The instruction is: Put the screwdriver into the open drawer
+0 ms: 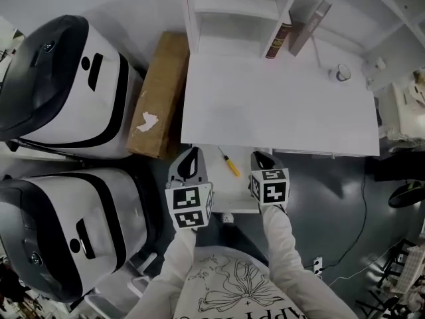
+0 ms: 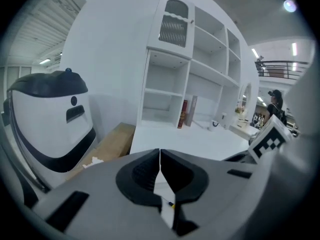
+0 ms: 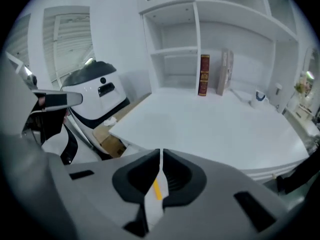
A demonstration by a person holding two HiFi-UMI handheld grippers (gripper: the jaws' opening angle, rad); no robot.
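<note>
The screwdriver (image 1: 230,163) lay inside the open drawer (image 1: 229,193), close to the front edge of the white desk (image 1: 279,105). In the head view its yellow handle was clear. The thin shaft was hard to follow, and its tip ran up to the shadow under the desk edge. Only the middle strip of the drawer was visible, because the two grippers stood over its left and right sides and their marker cubes covered the front corners.

The left gripper (image 1: 192,157) was clenched with nothing between its jaws. In its own view (image 2: 160,152) the tips met. Through the narrow slit lower down showed only a sliver of white drawer and a tiny yellow and black bit, too small to say which part of the tool it was. The right gripper (image 1: 261,157) was clenched on nothing too. In its own view (image 3: 161,152) a short piece of the yellow handle (image 3: 157,189) showed through the slit, below the jaws and not touched by them. The screwdriver lay between the two grippers, apart from both.

On the shelves (image 1: 232,5) stood two books (image 1: 279,40), one of them leaning. A small round thing (image 1: 342,73) on the desk was too small to name. A cardboard box (image 1: 159,95) stood beside the desk, next to two large white and black machines (image 1: 63,88), both cut off by the picture edge.
</note>
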